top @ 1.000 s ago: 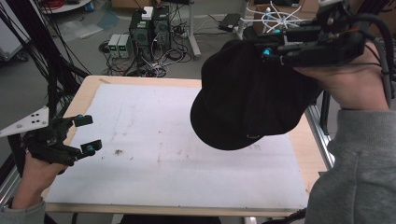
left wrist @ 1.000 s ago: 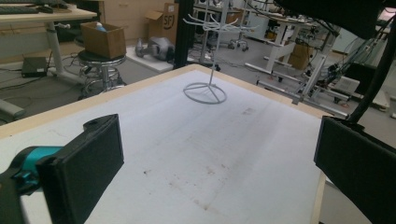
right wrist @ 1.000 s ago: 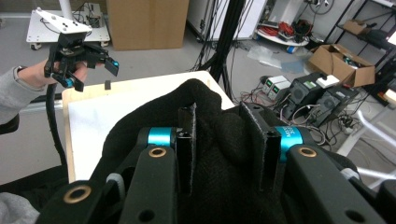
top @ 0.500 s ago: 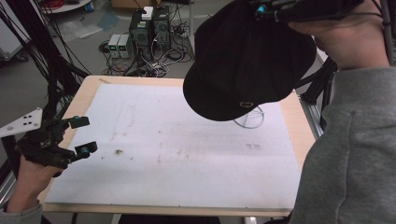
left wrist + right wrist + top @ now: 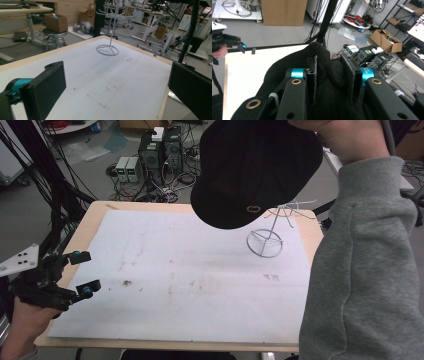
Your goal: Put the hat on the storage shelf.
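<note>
Two claws are at work: the right claw (image 5: 331, 80) is clenched on a fold of the black cap (image 5: 255, 167), held high above the wire stand (image 5: 272, 227); the left claw (image 5: 80, 272) hangs released at the table's (image 5: 200, 280) near-left edge; next, I judge, the cap must be lowered onto the stand's hooks.

Matt black knitted-cloth cap (image 5: 255, 167), thin white wire stand (image 5: 267, 237), wood-edged table (image 5: 90, 222) (rough, stained white sheet).

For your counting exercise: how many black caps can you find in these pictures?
1. The black cap hangs in the air above the white wire stand at the table's far right, pinched by the right gripper. Others could be hidden behind it.
</note>
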The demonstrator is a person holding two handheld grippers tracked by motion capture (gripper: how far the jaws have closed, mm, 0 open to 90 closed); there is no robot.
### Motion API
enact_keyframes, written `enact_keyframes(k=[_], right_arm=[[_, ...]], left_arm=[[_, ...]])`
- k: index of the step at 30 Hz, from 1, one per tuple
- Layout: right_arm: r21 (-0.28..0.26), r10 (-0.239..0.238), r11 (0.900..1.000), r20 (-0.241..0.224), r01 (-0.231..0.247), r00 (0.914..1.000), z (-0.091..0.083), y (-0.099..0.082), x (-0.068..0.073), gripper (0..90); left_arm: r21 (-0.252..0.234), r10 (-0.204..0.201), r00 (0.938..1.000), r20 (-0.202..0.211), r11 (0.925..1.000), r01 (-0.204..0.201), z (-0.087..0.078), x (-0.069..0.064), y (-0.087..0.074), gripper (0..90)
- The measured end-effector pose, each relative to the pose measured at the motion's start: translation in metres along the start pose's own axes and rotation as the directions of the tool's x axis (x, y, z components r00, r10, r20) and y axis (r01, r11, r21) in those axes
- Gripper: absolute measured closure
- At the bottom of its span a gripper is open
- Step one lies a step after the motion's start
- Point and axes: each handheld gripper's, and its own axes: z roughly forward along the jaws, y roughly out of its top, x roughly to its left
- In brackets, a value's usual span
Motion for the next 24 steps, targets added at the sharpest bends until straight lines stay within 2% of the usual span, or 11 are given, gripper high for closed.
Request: enact_keyframes(k=[2, 9, 17, 24], right_arm=[[0.002, -0.005, 1.0000, -0.005, 0.005, 1.0000, 0.002, 0.000, -0.001, 68.5], [0.005, 0.009, 0.9999, 0.006, -0.009, 0.9999, 0.008, -0.003, -0.018, 68.4], [0.024, 0.021, 0.9995, 0.014, -0.021, 0.9997, 0.014, -0.015, -0.026, 68.3], [0.046, 0.028, 0.9986, 0.007, -0.028, 0.9996, 0.020, -0.026, -0.028, 68.3]], left_arm=[[-0.002, -0.001, 0.9999, -0.010, 1.0000, 0.001, -0.004, -0.001, -0.001, 1.7], [-0.012, -0.006, 0.9991, -0.043, 0.9999, 0.005, -0.016, 0.001, -0.001, 1.7], [0.000, -0.019, 0.9988, -0.045, 0.9998, 0.019, -0.013, 0.005, -0.005, 1.7], [0.004, -0.012, 0.9991, -0.042, 0.9999, 0.012, -0.010, 0.005, -0.004, 1.7]])
